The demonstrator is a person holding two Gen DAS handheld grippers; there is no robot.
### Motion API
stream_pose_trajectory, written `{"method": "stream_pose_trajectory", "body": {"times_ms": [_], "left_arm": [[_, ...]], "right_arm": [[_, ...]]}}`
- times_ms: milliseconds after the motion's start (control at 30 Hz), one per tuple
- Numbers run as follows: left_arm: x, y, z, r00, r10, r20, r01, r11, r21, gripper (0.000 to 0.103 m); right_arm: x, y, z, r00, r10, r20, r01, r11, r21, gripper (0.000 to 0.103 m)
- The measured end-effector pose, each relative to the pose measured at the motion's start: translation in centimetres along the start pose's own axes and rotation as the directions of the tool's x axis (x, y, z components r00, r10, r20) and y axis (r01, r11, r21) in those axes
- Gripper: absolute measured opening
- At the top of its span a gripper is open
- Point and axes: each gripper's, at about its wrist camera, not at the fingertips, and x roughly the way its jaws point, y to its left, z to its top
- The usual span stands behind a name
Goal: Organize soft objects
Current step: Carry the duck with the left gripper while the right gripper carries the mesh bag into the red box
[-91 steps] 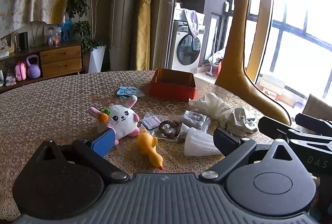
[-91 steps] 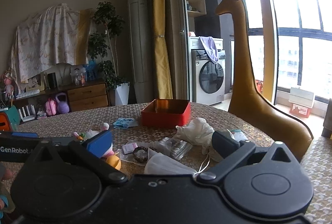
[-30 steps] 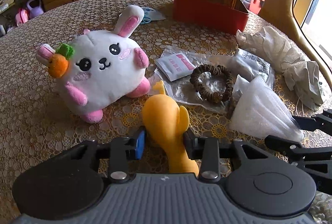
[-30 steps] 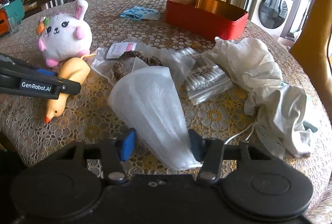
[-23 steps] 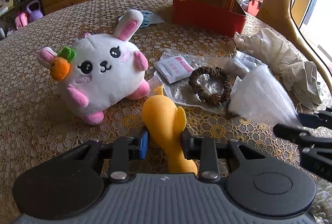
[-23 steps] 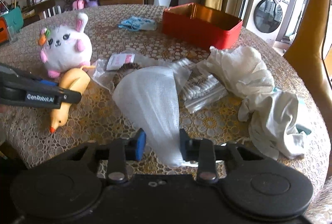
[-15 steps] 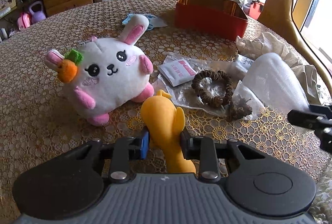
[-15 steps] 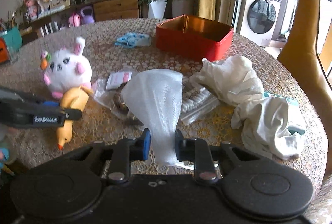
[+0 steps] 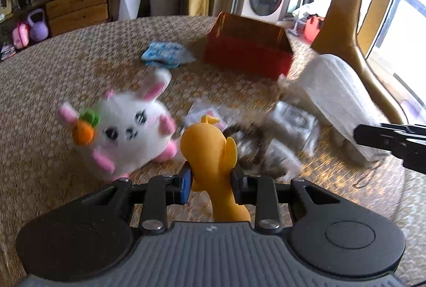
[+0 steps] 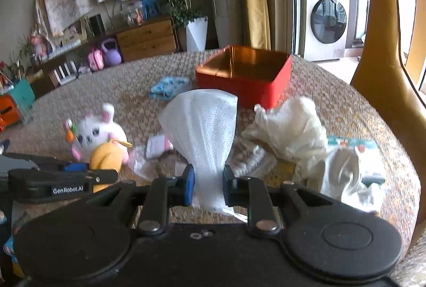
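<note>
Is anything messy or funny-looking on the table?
Yes. The white bunny lies tipped on its side, crumpled white cloths sit in a heap, and plastic packets are scattered about. The red box looks empty.

Left gripper (image 9: 210, 182) fingers clamped; right gripper (image 10: 206, 186) fingers clamped, angled down.

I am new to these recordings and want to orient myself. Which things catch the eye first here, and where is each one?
The yellow duck toy stands out first, clamped in the left gripper near the camera. Beside it, the right gripper pinches a white mesh pouch. Behind them, a white bunny plush sits on the lace-covered table, and an open red box waits farther back.
</note>
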Motion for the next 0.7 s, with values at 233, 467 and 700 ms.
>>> {"method": "stream_pose_trajectory", "body": {"times_ms": [233,467,700], "left_arm": [[-1.0,-1.6,4.5,0.998,-0.043,0.041,0.042,0.999,0.030,0.029],[-0.4,-3.0,9.3,0.996,-0.061,0.070,0.055,0.996,0.074,0.030],[1.5,-4.3,13.9,0.996,-0.059,0.068,0.050,0.991,0.123,0.030]], "right_arm": [[-0.8,-1.1,3.5,0.999,0.030,0.043,-0.032,0.998,0.056,0.020],[0.0,-2.2,6.7,0.996,0.018,0.088,-0.023,0.998,0.062,0.020],[1.7,-4.3,10.3,0.993,0.012,0.114,-0.024,0.994,0.107,0.020]]}}
